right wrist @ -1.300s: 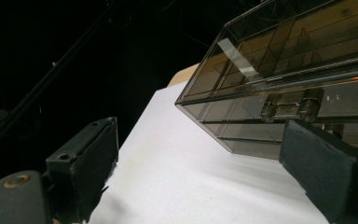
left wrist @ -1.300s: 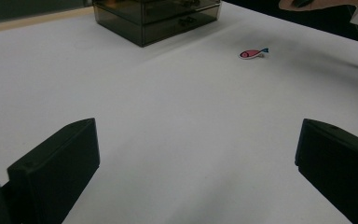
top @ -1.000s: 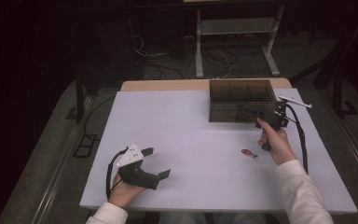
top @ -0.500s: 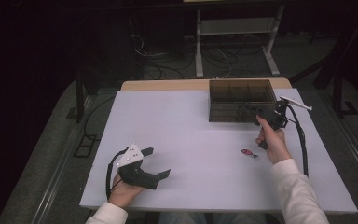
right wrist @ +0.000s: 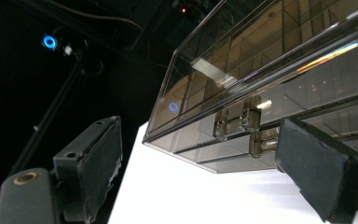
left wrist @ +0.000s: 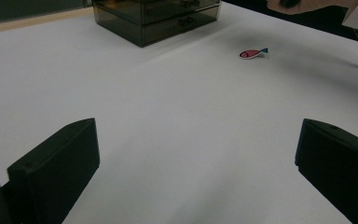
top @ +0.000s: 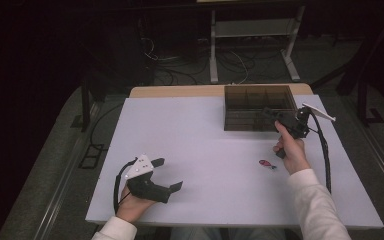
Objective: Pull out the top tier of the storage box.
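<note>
the right tongs (top: 272, 114) hang at the near face of the smoky clear drawer box (top: 254, 106) on the far right of the white table (top: 205, 140), jaws spread wide and tipped, the drawer handles (right wrist: 242, 122) showing between them with nothing gripped. a small red and blue fish-shaped piece (top: 266, 163) lies on the table just near-left of that hand. the left tongs (top: 169, 175) rest low at the near left, jaws wide apart and empty, well apart from the box.
</note>
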The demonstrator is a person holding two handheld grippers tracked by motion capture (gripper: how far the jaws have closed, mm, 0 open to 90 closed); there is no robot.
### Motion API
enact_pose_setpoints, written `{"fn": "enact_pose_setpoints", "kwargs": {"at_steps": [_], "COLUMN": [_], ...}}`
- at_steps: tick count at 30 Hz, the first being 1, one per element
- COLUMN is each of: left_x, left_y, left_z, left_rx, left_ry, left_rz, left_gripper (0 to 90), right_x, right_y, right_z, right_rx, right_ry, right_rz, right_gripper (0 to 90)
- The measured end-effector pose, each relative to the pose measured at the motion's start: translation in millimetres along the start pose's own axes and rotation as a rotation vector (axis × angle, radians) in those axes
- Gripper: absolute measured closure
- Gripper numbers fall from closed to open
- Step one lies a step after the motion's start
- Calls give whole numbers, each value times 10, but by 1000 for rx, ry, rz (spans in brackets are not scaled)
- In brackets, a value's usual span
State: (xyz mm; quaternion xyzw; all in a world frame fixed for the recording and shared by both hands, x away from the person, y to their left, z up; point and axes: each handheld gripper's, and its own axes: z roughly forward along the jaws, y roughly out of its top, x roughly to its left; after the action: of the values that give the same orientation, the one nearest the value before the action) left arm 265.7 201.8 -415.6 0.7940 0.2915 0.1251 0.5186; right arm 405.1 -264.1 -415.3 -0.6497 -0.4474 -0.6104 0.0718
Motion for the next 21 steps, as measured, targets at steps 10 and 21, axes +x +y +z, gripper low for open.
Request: {"fn": "enact_pose_setpoints", "kwargs": {"at_steps": [10, 21], "left_x": [-1, -3], "left_y": [0, 0], "left_z": [4, 3], "left_rx": [1, 1], "left_ry": [-1, -2], "left_rz": [0, 0], "left_gripper": [0, 0], "right_x": [-72, -76], "right_y": [-13, -43], "right_z": [1, 46], "right_rx": [-11, -10], "right_ry": [-25, -49], "right_rz": [55, 103], "right_gripper": [224, 343]}}
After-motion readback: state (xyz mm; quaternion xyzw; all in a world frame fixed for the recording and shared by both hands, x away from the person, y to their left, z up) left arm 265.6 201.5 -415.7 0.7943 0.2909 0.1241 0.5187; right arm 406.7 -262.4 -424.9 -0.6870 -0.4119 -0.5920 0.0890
